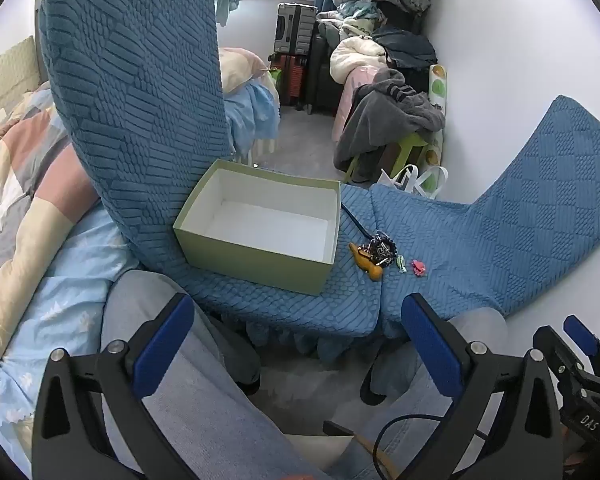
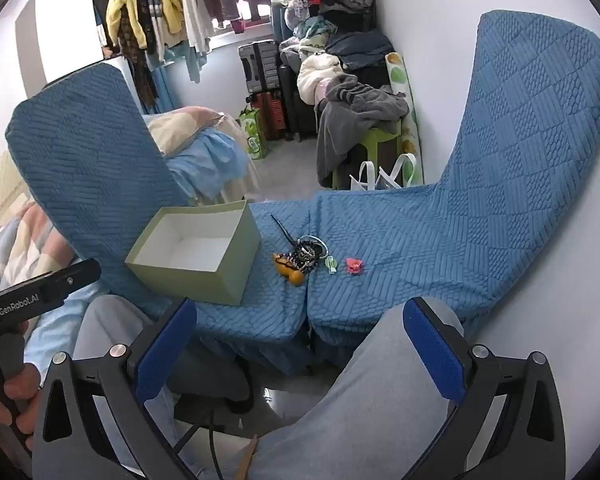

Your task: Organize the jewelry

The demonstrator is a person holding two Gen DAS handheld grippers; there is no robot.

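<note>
An open, empty pale green box [image 1: 256, 256] [image 2: 188, 276] with a white inside stands on a blue-covered chair seat. Right of it lies a small heap of jewelry [image 1: 376, 254] [image 2: 302, 258]: a dark beaded piece on a blue cord, an orange-brown pendant [image 1: 366, 266] [image 2: 288, 270], a small green clip [image 1: 520, 262] [image 2: 331, 264] and a pink clip [image 1: 418, 267] [image 2: 355, 265]. My left gripper [image 1: 296, 344] is open and empty, well short of the seat. My right gripper [image 2: 300, 348] is open and empty too, above my knees; it also shows in the left wrist view [image 1: 580, 364].
Two blue-covered chairs [image 2: 420, 232] stand side by side, backrests at far left and far right. My grey-trousered legs [image 2: 360, 392] are below the grippers. A bed with a quilt [image 1: 16, 184] is at left. Clothes piles, suitcases and a green stool [image 2: 376, 140] stand behind.
</note>
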